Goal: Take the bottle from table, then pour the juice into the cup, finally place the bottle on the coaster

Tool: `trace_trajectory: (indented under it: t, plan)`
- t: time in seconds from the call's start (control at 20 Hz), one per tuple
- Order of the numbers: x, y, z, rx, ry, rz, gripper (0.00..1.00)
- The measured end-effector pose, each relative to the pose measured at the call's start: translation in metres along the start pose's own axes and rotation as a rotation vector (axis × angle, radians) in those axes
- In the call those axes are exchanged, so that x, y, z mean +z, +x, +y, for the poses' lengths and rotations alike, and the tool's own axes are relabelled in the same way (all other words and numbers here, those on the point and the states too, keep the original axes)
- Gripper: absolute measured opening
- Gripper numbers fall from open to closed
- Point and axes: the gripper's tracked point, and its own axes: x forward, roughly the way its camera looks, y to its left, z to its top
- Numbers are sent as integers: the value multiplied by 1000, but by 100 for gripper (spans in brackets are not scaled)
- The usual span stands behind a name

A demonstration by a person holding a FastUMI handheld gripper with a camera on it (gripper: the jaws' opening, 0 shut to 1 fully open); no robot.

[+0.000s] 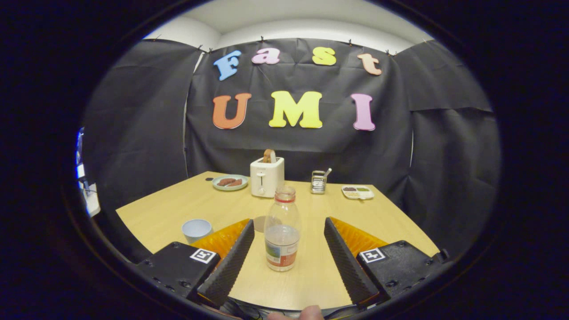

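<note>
A clear plastic bottle [282,229] with a red neck ring, no cap and a label near its base stands upright on the wooden table [169,209]. It is about half full of pale liquid. My gripper [289,227] is open, and the bottle stands between the two fingers [235,253] with a gap on each side. A pale blue cup [196,230] sits left of the left finger. A round brownish coaster [261,223] lies just behind the bottle, partly hidden by it.
At the back of the table stand a white toaster [266,177] holding a slice of bread, a plate [230,182] with sausages, a small metal rack [318,182] and a white divided dish [357,191]. A fingertip [306,313] shows below the gripper.
</note>
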Motion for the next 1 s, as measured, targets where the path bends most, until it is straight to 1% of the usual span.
trace_trajectory:
  t: [0.15,0.35,0.45,0.6,0.85,0.95,1.0]
  plan:
    - [-30,20,4,4,23,59,100]
    - [-59,49,6,-4,39,118,100]
    - [-69,63,8,0,71,140,100]
    - [-72,79,9,-7,91,143,100]
    - [-62,96,8,-41,107,86,100]
    - [-63,100,10,-42,113,91,94]
    - [-61,99,11,-42,118,89,89]
